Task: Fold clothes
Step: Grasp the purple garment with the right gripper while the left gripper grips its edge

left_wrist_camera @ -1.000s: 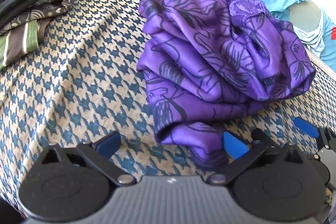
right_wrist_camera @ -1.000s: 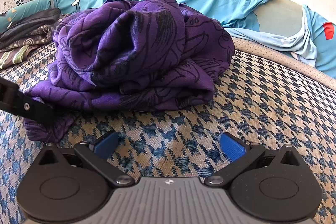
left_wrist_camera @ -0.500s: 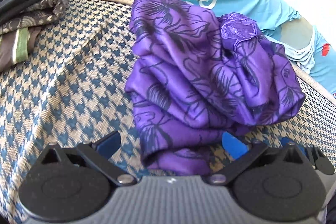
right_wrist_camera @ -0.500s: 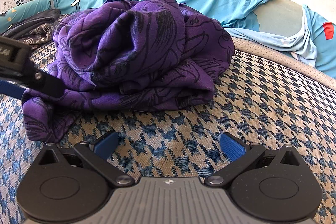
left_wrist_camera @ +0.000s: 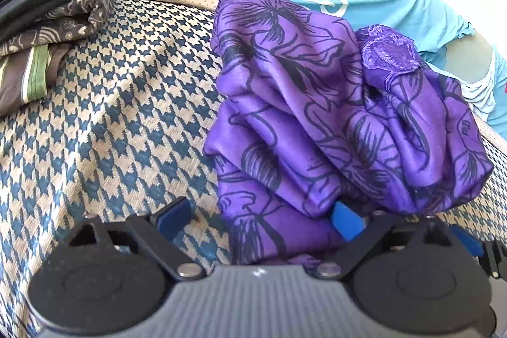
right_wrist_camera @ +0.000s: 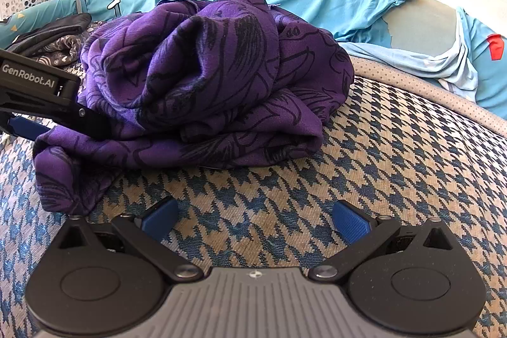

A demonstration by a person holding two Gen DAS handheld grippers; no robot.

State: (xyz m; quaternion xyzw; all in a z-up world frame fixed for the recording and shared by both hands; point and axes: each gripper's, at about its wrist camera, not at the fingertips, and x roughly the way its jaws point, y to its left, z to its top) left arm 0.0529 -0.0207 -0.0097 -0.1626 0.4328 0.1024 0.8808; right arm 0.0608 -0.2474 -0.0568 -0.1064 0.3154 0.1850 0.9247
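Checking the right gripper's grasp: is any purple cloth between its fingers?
No, the right gripper is open over bare houndstooth cover, short of the purple garment.

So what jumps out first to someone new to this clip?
The crumpled purple floral garment heaped mid-surface on the blue houndstooth cover. The left gripper is open, pushed up against its near edge, while the right gripper waits open short of it.

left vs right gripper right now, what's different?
The left gripper has a fold of the purple floral garment between its open fingers; the right gripper has only houndstooth cover between its own. The left is pushed into the garment's edge; the right sits clear of it. Both are open, with blue pads.
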